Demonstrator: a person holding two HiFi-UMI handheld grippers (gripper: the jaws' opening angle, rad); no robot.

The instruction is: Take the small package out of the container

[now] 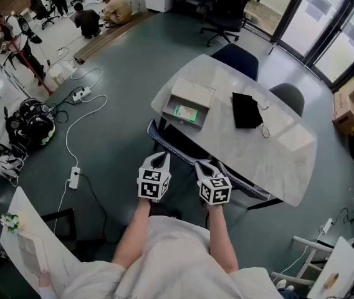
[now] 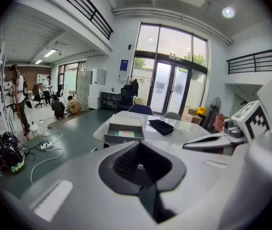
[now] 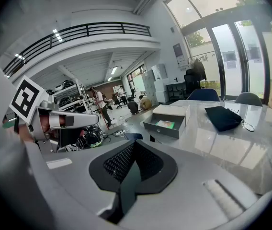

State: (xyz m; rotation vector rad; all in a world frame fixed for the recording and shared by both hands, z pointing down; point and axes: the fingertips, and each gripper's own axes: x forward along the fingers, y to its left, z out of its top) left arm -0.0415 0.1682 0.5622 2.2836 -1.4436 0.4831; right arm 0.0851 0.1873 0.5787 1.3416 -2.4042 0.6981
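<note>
On the table (image 1: 270,143), the small package (image 1: 186,112) lies in the grey container (image 1: 178,124), well ahead of my closed, empty left gripper (image 1: 159,159) and right gripper (image 1: 204,166).

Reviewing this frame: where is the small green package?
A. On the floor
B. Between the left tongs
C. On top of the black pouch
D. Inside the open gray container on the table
D: the green package lies inside the open container on the table; the left tongs and right tongs are shut, empty, short of it.
</note>
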